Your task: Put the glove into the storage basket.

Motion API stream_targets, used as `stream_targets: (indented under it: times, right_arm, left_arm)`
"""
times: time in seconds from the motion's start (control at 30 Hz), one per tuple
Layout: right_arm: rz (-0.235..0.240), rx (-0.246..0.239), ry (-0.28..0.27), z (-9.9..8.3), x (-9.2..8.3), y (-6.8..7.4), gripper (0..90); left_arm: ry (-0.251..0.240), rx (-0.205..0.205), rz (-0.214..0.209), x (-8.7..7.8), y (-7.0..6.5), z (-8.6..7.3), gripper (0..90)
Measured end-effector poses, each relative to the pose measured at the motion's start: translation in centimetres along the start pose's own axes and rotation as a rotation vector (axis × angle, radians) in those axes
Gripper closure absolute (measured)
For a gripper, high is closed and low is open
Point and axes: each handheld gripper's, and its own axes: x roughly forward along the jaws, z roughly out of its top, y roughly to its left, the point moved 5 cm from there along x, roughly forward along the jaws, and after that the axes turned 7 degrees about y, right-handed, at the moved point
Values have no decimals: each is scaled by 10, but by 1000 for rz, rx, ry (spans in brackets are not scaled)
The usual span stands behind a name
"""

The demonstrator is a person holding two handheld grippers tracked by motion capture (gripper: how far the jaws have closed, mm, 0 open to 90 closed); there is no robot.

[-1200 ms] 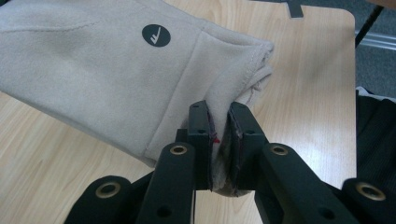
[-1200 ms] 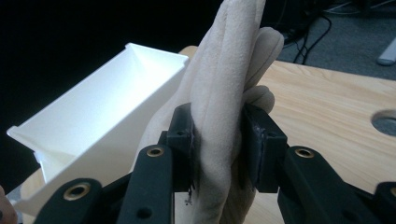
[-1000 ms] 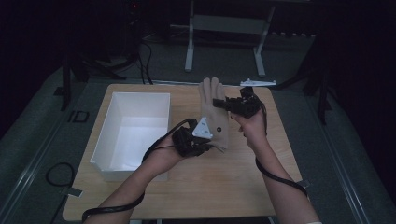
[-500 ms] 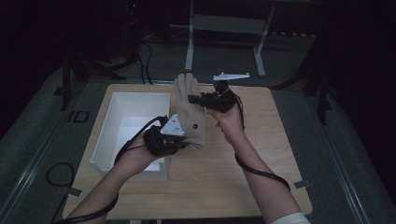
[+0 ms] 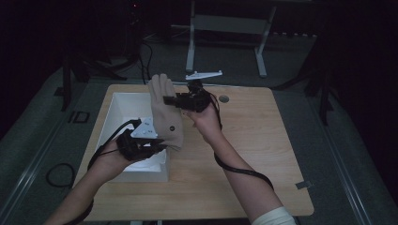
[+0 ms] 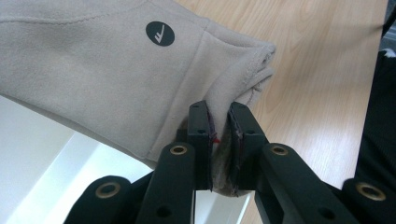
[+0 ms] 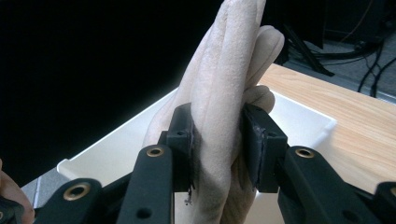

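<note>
A beige glove [image 5: 165,112] with a small dark round logo [image 6: 159,33] is held up in the air between both grippers, over the right part of the white bin [image 5: 116,117]. My left gripper [image 5: 157,143] is shut on the glove's cuff edge [image 6: 219,140]; the cuff fabric is pinched between its pads. My right gripper [image 5: 165,100] is shut on the glove [image 7: 219,116] at the base of its finger part, with the glove's fingers pointing up and away.
The white bin [image 7: 299,119] stands on the left part of the wooden table [image 5: 263,140]. A small round mark [image 5: 224,99] sits on the table behind the right hand. Metal stand legs [image 5: 225,42] and cables lie on the floor behind the table.
Both grippers have carried the glove leftward across the table, from its middle to over the bin's right side. Both grips hold as before.
</note>
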Motion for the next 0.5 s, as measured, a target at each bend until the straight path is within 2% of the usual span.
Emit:
stream_targets:
  times: [0.13, 0.3, 0.5]
  right_arm:
    - [15, -14, 19, 4, 19, 10, 661]
    - [39, -19, 46, 6, 45, 21, 661]
    - [45, -31, 75, 6, 71, 30, 661]
  left_arm:
    - [-2, -32, 6, -4, 5, -17, 815]
    - [21, -61, 21, -9, 11, -39, 815]
    - [35, -91, 32, -9, 18, -60, 815]
